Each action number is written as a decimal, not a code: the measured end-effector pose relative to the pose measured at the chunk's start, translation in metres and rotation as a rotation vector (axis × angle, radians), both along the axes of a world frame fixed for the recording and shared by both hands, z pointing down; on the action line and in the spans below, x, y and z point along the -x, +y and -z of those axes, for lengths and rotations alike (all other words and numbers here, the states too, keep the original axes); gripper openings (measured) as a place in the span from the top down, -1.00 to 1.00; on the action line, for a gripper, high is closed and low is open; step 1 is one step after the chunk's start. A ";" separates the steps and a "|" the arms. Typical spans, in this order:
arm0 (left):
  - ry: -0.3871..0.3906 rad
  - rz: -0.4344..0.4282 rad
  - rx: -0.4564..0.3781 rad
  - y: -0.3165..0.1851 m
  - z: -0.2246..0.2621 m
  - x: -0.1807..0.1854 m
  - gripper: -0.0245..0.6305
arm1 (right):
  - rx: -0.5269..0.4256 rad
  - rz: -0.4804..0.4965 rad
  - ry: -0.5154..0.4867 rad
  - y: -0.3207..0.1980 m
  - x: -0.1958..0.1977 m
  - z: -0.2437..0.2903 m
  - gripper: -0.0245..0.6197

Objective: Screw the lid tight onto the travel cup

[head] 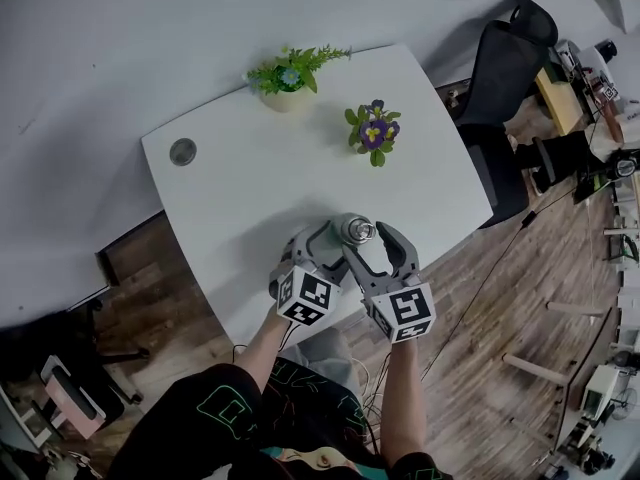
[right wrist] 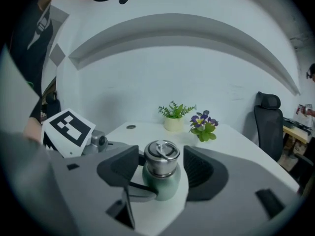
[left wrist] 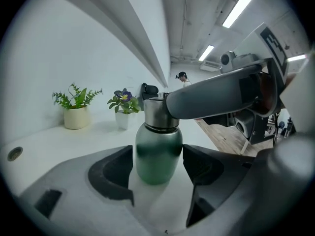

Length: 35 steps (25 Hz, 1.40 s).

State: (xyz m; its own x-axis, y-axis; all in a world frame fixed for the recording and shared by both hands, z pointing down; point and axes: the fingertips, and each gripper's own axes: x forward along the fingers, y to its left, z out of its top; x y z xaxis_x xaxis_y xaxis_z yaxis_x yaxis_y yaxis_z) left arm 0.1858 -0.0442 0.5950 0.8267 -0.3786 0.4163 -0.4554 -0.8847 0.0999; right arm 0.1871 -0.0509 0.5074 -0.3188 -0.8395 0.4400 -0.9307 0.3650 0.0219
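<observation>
Finding the cup (head: pixel 354 230) standing upright between the jaws of both tools, close to the near edge of the surface (head: pixel 250 168). Seeing the steel lid (right wrist: pixel 160 156) sitting square on the neck, its ring lying flat on top; not being able to tell from here how tight the thread is.

Bracketing the green body low down with the left tool (left wrist: pixel 158 168), jaws standing wide, pads just beside the body on either side and seemingly not pressing. Flanking the lid higher up with the right tool (right wrist: pixel 160 170), jaws also standing wide, a gap showing on each side, nothing gripped. Crossing above the left tool at lid height with one right jaw, the two tools sitting just beside each other around the cup.

Judging this as a pause within the screwing step: lid on, neither tool gripping, likely either setting up for another turn or finishing. Calling next, if more tightening is needed, for closing the left tool on the body to steady it, then closing the right tool on the lid and twisting, while keeping the cup from tipping or sliding.

Noting, well beyond the jaws, a fern (head: pixel 290 73) and flowers (head: pixel 373 131) on the far side; off past the right tool, a chair (head: pixel 505 78).
</observation>
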 end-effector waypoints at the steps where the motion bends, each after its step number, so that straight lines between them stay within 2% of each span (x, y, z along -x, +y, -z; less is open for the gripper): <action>1: -0.002 -0.008 -0.006 -0.001 0.000 -0.003 -0.08 | 0.001 0.007 0.012 -0.003 0.002 -0.001 0.02; 8: -0.002 -0.038 -0.022 -0.001 -0.004 -0.010 -0.07 | 0.020 -0.029 0.072 -0.011 0.001 -0.009 0.12; 10: 0.001 -0.040 -0.030 -0.001 -0.005 -0.009 -0.07 | 0.028 -0.029 0.045 -0.009 0.000 -0.010 0.12; 14: 0.006 -0.040 -0.049 0.000 -0.005 -0.008 -0.06 | 0.023 -0.042 -0.073 -0.005 -0.006 -0.011 0.14; 21: 0.012 -0.026 -0.057 -0.001 -0.003 -0.004 -0.05 | -0.006 0.002 0.068 -0.007 0.005 -0.006 0.14; 24: 0.011 -0.039 -0.059 -0.001 -0.005 -0.004 -0.05 | -0.010 -0.012 0.073 -0.007 0.005 -0.008 0.14; 28: 0.017 -0.030 -0.071 -0.002 -0.004 -0.004 -0.05 | -0.028 -0.072 0.066 -0.008 0.002 -0.008 0.14; 32: 0.024 -0.019 -0.078 -0.002 -0.005 -0.004 -0.05 | -0.020 -0.250 -0.040 -0.004 -0.004 -0.012 0.15; 35: 0.056 -0.022 -0.059 -0.002 -0.005 -0.004 -0.06 | -0.016 -0.338 -0.035 -0.002 -0.004 -0.013 0.16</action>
State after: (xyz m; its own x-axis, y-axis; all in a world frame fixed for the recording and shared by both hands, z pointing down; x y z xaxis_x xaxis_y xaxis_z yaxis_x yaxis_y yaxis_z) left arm 0.1900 -0.0461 0.6003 0.8565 -0.3824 0.3467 -0.4309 -0.8995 0.0723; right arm 0.1908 -0.0526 0.5207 -0.0363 -0.9068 0.4199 -0.9993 0.0359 -0.0088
